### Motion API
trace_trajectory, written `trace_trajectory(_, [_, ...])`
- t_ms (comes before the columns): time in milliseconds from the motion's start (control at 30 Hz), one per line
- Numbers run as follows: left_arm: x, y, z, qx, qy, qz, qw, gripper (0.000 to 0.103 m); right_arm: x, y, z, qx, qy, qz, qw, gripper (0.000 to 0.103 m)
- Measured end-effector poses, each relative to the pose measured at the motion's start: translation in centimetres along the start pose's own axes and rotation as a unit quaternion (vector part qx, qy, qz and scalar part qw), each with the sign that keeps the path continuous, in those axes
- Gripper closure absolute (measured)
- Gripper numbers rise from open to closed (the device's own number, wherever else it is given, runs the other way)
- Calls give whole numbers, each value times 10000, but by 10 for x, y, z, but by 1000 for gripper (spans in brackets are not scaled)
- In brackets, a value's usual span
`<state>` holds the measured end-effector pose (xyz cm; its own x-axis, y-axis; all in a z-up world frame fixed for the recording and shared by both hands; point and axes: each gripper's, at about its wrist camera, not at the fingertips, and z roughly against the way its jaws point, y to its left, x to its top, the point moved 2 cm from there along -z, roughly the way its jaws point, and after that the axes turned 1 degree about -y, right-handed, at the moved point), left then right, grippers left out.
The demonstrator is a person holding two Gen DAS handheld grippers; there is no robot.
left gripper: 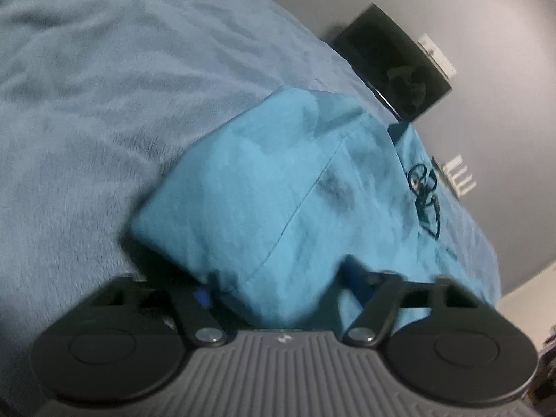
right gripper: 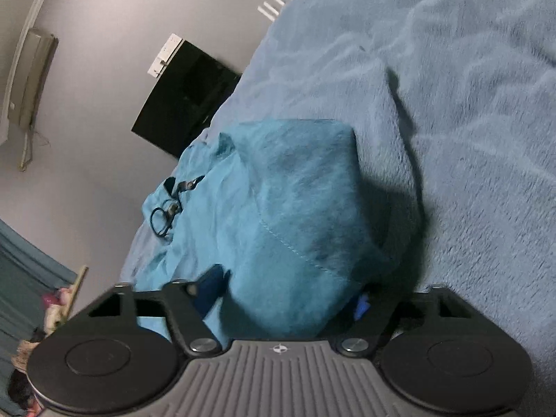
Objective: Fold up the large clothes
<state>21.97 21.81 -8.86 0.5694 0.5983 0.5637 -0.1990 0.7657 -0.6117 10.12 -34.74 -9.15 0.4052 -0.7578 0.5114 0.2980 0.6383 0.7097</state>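
Turquoise cotton garment [left gripper: 278, 187] with black printed logo: lies bunched on the pale blue fleece blanket [left gripper: 87, 104]. Your left gripper [left gripper: 278, 288] and right gripper [right gripper: 288, 299] each clamp a fold of it. Black box [right gripper: 184, 104] stands beyond the garment.

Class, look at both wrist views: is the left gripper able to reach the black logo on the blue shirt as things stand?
Probably not right away. The left gripper appears shut on the blue shirt, and the black logo lies farther along the cloth, so it would need to let go first.
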Motion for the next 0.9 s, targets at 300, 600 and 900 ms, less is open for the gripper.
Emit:
trace_trajectory(300, [-9, -36, 47, -80, -25, -440, 9990, 89, 9, 49, 30, -236, -487, 1309, 9899, 82])
trace_trajectory(600, [-41, -50, 100, 32, 292, -387, 9988, 90, 24, 46, 91, -281, -376, 978, 9941, 83])
trace_trajectory(900, [-69, -65, 154, 150, 452, -878, 9950, 84, 30, 33, 140, -485, -152, 952, 9942, 81])
